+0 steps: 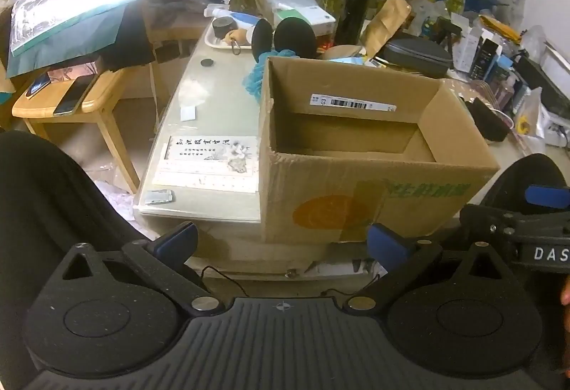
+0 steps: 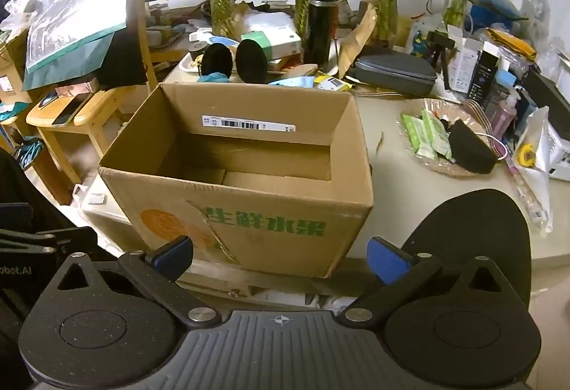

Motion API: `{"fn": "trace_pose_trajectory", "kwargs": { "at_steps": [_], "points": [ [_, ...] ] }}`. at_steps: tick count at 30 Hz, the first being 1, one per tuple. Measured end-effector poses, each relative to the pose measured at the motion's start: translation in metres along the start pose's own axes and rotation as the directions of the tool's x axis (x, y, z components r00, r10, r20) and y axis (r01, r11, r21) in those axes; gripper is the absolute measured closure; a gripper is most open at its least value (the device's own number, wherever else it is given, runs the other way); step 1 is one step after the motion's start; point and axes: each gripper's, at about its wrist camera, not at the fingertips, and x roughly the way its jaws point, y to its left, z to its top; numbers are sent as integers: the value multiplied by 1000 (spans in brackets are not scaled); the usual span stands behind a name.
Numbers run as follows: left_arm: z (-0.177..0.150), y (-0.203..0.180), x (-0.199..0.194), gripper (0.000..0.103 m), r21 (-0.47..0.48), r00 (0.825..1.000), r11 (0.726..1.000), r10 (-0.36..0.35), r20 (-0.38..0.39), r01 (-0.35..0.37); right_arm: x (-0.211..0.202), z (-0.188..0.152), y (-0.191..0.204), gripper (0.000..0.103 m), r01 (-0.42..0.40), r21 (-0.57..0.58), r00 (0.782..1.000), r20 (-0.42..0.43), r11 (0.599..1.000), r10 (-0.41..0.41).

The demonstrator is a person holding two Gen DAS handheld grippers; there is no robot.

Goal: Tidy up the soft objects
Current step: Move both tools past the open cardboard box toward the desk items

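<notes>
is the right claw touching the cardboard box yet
Apart. The right wrist view shows the right claw open and empty, held short of the cardboard box.

Left gripper (image 1: 283, 242) with matte black ribbed body, two round speckled discs, silver pivot screws, blue-padded fingers (image 1: 386, 242), thin black cable beneath, right gripper (image 2: 281, 252) alike, white crosshair mark mid-body, partial white lettering beside it

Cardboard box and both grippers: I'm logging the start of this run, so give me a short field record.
box: cardboard box upright on the table, top open
contents: none visible
left gripper: fingers wide apart, holding nothing
right gripper: fingers wide apart, holding nothing
soft items: blue mesh sponge behind the box, black foam pieces beyond it
</notes>
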Motion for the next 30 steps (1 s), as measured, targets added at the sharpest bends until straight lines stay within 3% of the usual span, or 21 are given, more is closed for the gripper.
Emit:
{"fn": "trace_pose_trajectory", "kwargs": {
  "at_steps": [17,30],
  "points": [
    [9,4,12,0,-38,998,997,-68,16,68,15,8,0,0,-23,-4,999,-25,1000,22],
    [26,-2,28,0,36,998,998,-60,-34,61,17,21,-9,0,-16,-9,1000,-27,1000,15]
  ]
}}
